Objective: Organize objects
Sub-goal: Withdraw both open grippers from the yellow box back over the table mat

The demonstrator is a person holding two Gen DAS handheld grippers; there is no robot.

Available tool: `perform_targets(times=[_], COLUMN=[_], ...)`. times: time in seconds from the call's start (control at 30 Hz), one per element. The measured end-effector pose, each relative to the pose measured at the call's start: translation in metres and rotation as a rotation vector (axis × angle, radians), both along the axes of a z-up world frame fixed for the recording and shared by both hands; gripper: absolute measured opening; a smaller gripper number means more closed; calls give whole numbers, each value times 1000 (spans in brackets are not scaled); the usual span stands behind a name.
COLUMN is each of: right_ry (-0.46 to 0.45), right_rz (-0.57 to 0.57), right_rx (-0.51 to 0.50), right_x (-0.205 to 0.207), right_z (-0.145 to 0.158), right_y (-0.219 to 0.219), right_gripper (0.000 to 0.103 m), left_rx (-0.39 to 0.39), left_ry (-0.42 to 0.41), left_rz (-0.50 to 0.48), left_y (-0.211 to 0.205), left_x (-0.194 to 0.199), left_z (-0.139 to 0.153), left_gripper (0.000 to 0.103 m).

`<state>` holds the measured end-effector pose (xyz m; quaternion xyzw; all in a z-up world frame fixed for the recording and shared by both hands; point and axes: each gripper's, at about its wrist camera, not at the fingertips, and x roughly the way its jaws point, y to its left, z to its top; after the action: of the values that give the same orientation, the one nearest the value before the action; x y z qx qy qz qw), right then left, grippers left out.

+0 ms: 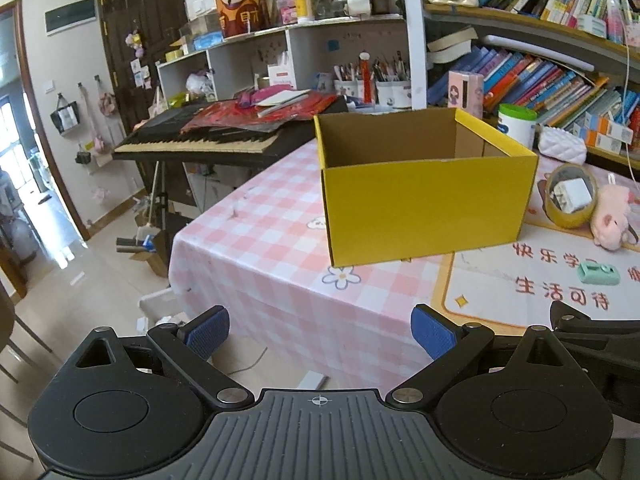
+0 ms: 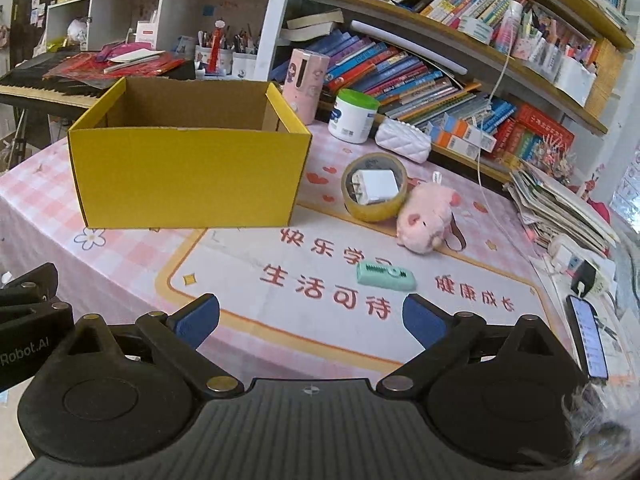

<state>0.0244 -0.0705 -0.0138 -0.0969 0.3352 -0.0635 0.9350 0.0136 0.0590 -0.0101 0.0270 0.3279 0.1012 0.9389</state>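
An open yellow cardboard box (image 1: 424,200) (image 2: 188,176) stands on the pink checked tablecloth (image 2: 40,216); what shows of its inside is bare. To its right lie a tape roll (image 2: 374,210) (image 1: 570,220) with a white charger (image 2: 376,186) inside it, a pink plush pig (image 2: 426,216) (image 1: 612,216) and a mint green small device (image 2: 386,276) (image 1: 598,273). My left gripper (image 1: 320,334) hangs open near the table's front left corner, well short of the box. My right gripper (image 2: 311,318) is open above the mat, just short of the green device. Neither holds anything.
A white tub with a green lid (image 2: 354,116), a pink box (image 2: 306,84) and a white quilted pouch (image 2: 404,140) stand behind the objects. Bookshelves (image 2: 440,80) fill the back. A keyboard (image 1: 192,144) stands left of the table. A phone (image 2: 588,340) and paper stack (image 2: 560,204) lie at the right.
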Motion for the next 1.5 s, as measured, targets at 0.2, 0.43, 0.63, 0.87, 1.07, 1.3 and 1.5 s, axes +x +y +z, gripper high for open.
perform_targets(times=[0.2, 0.43, 0.63, 0.87, 1.07, 1.3, 1.5], right_ry=[12, 20, 21, 29, 34, 43, 48], right_rz=[-22, -51, -83, -146, -193, -227, -235], right_rx=[-4, -12, -17, -10, 0, 10, 23], right_x=[-11, -19, -22, -20, -15, -2, 18], right_z=[-3, -3, -3, -6, -8, -9, -8], right_y=[-3, -11, -20, -39, -57, -81, -102], right_gripper=[99, 99, 99, 100, 100, 100, 100], left_rx=[-4, -14, -20, -17, -16, -15, -19], left_ry=[11, 14, 14, 22, 25, 30, 17], left_rz=[-20, -48, -81, -147, -195, -232, -250], left_y=[-3, -10, -19, -37, -54, -78, -96], left_x=[-7, -11, -8, -1, 9, 25, 42], left_z=[-3, -4, -4, -5, -6, -6, -3], left_gripper=[99, 99, 99, 99, 99, 99, 99])
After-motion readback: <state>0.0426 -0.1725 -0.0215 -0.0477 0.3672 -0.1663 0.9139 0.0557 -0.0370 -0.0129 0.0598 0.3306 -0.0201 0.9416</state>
